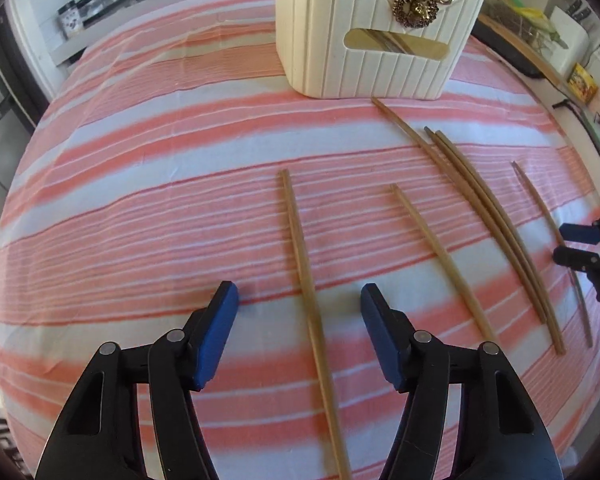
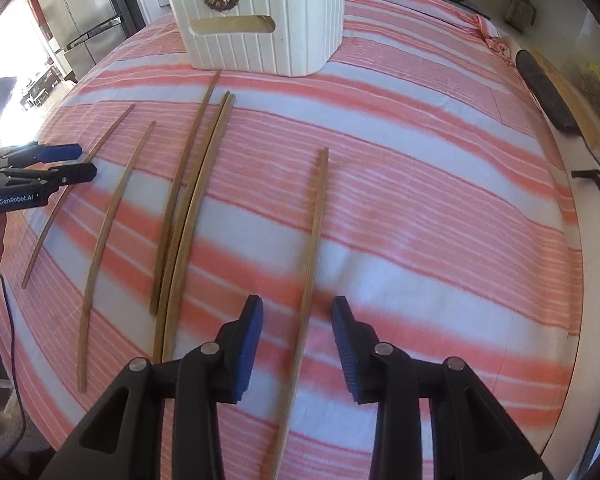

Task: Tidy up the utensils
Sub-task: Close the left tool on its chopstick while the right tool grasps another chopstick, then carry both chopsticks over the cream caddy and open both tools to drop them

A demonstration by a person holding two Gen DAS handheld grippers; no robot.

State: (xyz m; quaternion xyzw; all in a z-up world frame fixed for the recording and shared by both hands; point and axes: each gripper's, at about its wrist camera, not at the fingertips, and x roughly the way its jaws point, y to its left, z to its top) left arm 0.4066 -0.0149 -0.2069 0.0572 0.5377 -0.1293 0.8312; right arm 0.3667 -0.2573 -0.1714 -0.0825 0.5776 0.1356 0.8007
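Several wooden chopsticks lie on the pink striped tablecloth [image 1: 140,200] in front of a cream ribbed holder [image 1: 364,40] with a gold deer ornament. My left gripper [image 1: 299,296] is open, its blue pads either side of the leftmost chopstick [image 1: 306,280] without touching it. My right gripper [image 2: 298,312] is open astride the rightmost chopstick [image 2: 314,240]. A bundle of three chopsticks [image 2: 188,208] and another single chopstick [image 2: 108,216] lie between. The holder [image 2: 268,20] stands at the back in the right wrist view. Each gripper shows in the other's view, the right gripper [image 1: 568,246] and the left gripper [image 2: 84,162].
A kitchen counter with jars [image 1: 100,0] runs along the back left. A wooden board [image 2: 560,92] and a dark tray lie along the table's right side. A steel refrigerator [image 2: 80,12] stands at the left.
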